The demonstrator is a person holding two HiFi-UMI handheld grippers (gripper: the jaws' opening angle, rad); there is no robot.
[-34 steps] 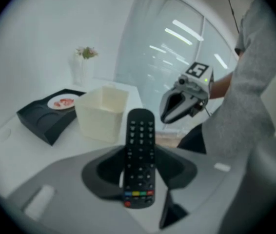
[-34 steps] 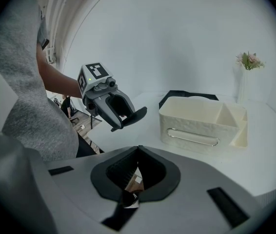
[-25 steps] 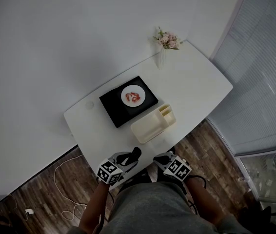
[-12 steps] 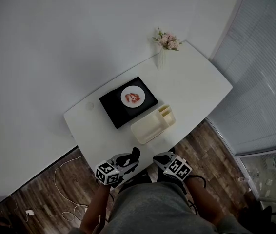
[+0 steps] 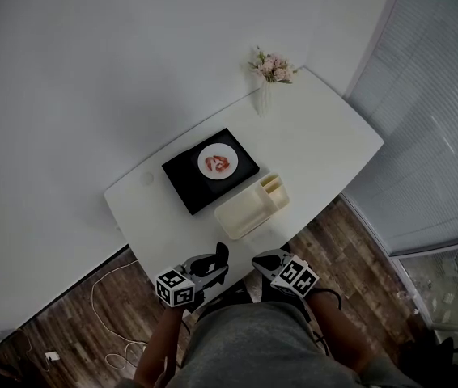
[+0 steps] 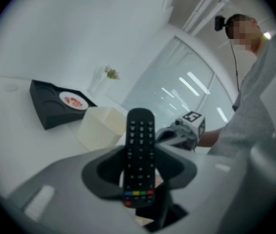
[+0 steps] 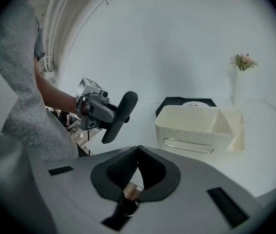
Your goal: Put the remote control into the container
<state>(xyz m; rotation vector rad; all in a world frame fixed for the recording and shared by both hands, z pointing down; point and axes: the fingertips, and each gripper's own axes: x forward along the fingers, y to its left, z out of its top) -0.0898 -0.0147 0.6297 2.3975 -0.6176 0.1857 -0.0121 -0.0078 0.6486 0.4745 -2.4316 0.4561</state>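
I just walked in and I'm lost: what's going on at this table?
A person stands at the white table with a gripper in each hand. The left gripper grips a black remote control, short of the container. The right gripper is empty, jaws together. The cream container sits on the table; the remote control is not in it yet.

A white table (image 5: 326, 140) stretches ahead of the left tongs (image 5: 215, 268) and the right tongs (image 5: 261, 263). On it, beyond both and a little toward the left one, lies a black tray (image 5: 187, 178) bearing a white plate (image 5: 205, 156) of red food (image 5: 218, 164). Farther off stands a vase (image 5: 265, 99) of pink flowers (image 5: 273, 65). A wood floor (image 5: 67, 322) lies beneath the tongs, with a white cable (image 5: 99, 289) out past the left one. Blinds (image 5: 443, 128) hang on the right tongs' side.
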